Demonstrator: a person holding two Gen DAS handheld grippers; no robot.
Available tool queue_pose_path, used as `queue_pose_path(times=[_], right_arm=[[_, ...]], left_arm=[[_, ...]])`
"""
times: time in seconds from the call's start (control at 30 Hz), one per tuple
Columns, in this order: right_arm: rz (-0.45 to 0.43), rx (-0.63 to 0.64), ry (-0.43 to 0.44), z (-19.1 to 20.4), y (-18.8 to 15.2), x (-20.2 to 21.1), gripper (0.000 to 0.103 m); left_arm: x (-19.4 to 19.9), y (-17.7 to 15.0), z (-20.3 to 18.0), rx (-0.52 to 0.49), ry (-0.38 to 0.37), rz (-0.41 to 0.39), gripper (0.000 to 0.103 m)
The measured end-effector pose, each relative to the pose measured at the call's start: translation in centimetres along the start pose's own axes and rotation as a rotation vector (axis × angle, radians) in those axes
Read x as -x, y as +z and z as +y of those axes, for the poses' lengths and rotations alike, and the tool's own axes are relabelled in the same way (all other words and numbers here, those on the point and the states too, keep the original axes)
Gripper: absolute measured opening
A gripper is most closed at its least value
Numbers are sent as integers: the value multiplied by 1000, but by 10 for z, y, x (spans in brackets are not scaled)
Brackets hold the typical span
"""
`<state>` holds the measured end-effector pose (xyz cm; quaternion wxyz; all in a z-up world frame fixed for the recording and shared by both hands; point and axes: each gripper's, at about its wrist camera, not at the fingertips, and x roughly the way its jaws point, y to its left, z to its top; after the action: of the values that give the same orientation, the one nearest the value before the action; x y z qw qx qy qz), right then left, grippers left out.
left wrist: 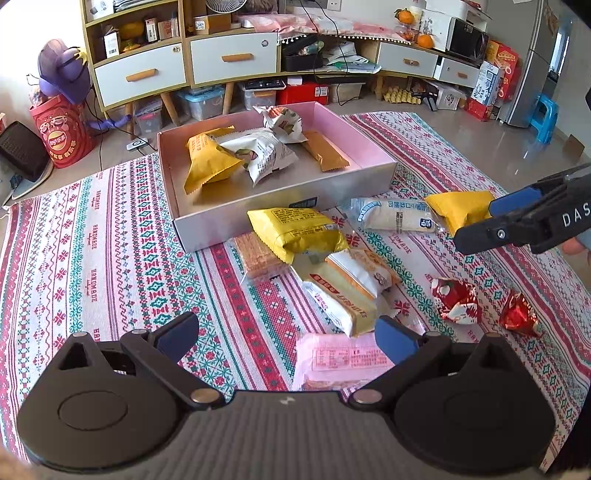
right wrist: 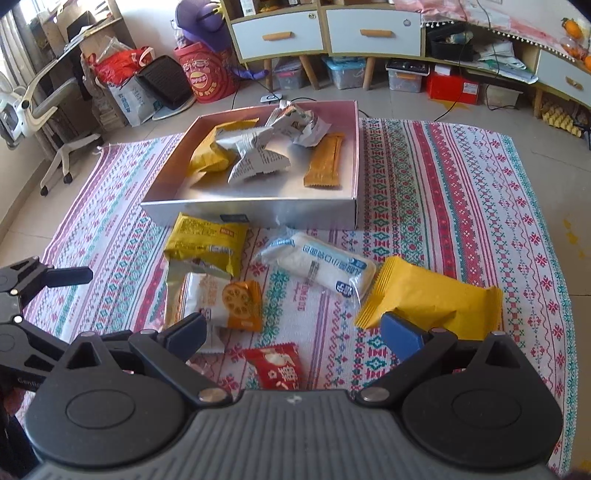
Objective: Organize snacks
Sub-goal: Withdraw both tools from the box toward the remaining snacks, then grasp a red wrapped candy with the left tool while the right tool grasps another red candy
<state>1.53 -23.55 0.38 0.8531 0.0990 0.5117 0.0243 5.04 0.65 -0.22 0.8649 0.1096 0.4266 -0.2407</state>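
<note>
Fingers (left wrist: 177,332) of the left gripper (left wrist: 286,334) and right gripper (right wrist: 295,334) stand spread wide, holding nothing. Loose snack packets (left wrist: 299,230) crowd the patterned cloth (left wrist: 92,240) just before the open box (right wrist: 258,210); bare cloth lies left of it. Four or perhaps five packets sit inside.

A lived-in home, most likely a living room. A woven patterned cloth (left wrist: 110,236) is spread on the tiled floor (right wrist: 424,107) in front of a low wooden sideboard (left wrist: 229,59) with white drawers — its shelves crowded with boxes, a small fan (left wrist: 225,6) and oranges (left wrist: 424,40). Plastic storage bins (left wrist: 201,103) sit underneath, a microwave (left wrist: 467,40) stands on top, and a fridge (left wrist: 543,66), a blue stool (left wrist: 546,116) and a swivel chair (right wrist: 51,110) stand nearby.
</note>
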Motion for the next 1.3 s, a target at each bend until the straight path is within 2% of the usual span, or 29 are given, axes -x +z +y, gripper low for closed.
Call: queue_pose_path(times=[0.2,0.4,0.67,0.73,0.8,0.83,0.93,1.0,1.03,1.1,1.3], right_arm=[[106,-24,53,-12,-22,-6,100],[151,11,72,-19,-38,0,100],[222,48,20,-30,-59,-3,97],[238,41,16,-34,-62,-5,91],[259,36,13,-38,-66,-7,79],[267,40,10,-39,-68,-8,77],[252,68,-9,-38,-72,-4,66],[243,72,-19,-41,-73,-1,47],[240,68,-19,-42,-72,0,41],[234,51,-14,-47,-71,3,36],[201,53,-24,-54,-67,8,32]], left_arm=[[-1,-14,-16,-53,-31,1,103],[-4,-13,-37,-100,-78,-3,103],[-9,-9,-63,-154,-118,-19,103],[-11,-8,-68,-163,-126,-26,103],[-11,-7,-74,-167,-134,-30,103],[-12,-7,-77,-170,-140,-31,103],[-13,-6,-85,-185,-147,-37,103],[-15,-5,-90,-190,-157,-41,103],[-16,-4,-92,-190,-162,-41,103],[-18,-3,-96,-191,-168,-37,103],[-24,4,-111,-170,-199,-36,102]])
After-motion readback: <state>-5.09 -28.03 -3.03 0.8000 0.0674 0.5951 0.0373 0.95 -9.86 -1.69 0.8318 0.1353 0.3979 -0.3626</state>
